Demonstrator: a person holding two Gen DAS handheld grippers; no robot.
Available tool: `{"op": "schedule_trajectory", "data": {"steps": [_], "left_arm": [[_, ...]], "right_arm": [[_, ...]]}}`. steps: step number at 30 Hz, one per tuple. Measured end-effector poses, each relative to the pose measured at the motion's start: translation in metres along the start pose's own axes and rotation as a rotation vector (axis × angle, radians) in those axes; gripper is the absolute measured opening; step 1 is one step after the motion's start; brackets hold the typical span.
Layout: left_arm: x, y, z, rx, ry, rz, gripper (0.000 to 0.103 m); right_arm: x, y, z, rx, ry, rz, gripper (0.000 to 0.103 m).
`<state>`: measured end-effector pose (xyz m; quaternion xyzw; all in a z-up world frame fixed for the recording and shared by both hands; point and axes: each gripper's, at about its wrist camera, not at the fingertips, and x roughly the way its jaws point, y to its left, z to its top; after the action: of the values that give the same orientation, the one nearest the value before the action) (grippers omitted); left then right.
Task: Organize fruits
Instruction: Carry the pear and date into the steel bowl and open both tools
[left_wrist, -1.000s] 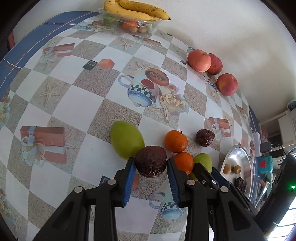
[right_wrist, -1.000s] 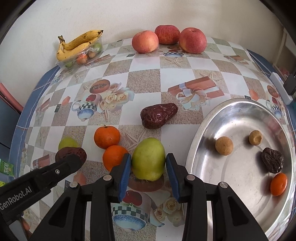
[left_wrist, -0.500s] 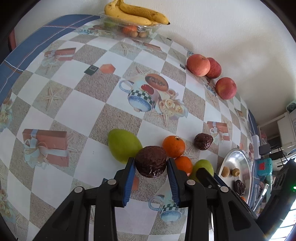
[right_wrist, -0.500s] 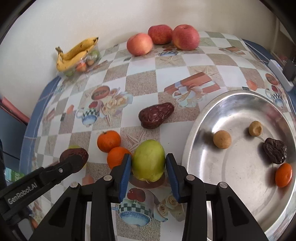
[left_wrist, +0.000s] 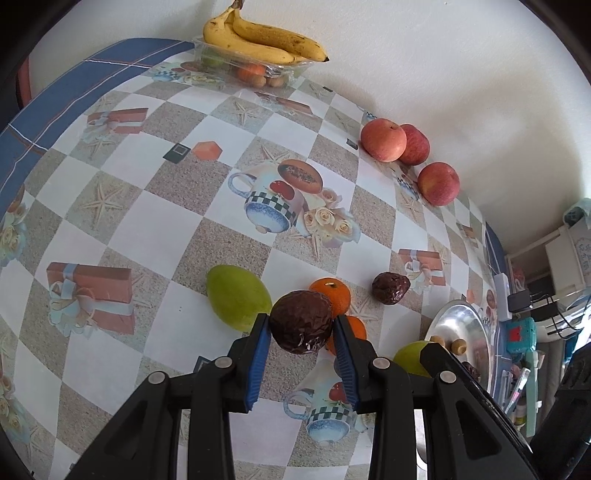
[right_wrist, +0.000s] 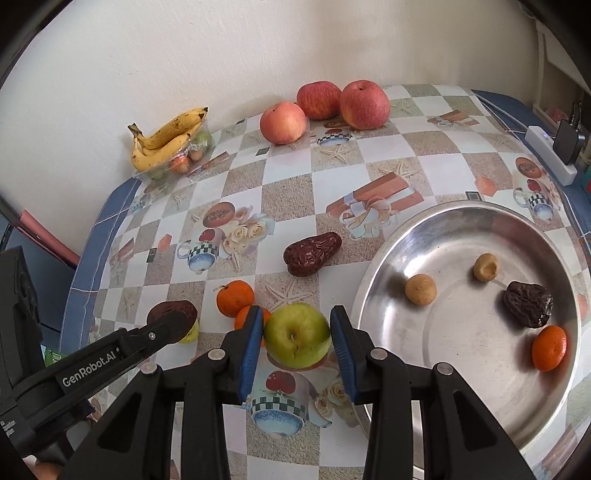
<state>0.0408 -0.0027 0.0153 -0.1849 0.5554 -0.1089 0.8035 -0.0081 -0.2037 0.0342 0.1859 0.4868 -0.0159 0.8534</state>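
Right tool (right_wrist: 296, 339) grips green apple (right_wrist: 297, 335), stem end facing camera.

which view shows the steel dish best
The right wrist view: the steel dish fills its right side, so you can see all five pieces inside. The left wrist view shows the dish only as a thin sliver at the far right, partly hidden by the right gripper.

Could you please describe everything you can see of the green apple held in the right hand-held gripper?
The green apple is round and yellow-green with faint brown specks, smooth-skinned, its dimpled end facing the camera. It sits clamped between the blue pads of the right hand-held gripper, which touch its two sides. It seems to be lifted above the table, just left of the steel bowl.
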Motion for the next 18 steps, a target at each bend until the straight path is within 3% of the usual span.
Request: {"op": "schedule_trajectory", "data": {"steps": [9,18], "left_arm": [[0.0,-0.019,-0.008,0.033,-0.001,-0.024,0.037],[0.008,-0.074,-0.034,0.181,0.032,-0.077,0.037]], "right_arm": [[-0.021,-0.017,0.002,0.031,-0.044,0.002,0.039],[-0.035,-0.075,0.002,0.165,-0.042,-0.174,0.039]]}}
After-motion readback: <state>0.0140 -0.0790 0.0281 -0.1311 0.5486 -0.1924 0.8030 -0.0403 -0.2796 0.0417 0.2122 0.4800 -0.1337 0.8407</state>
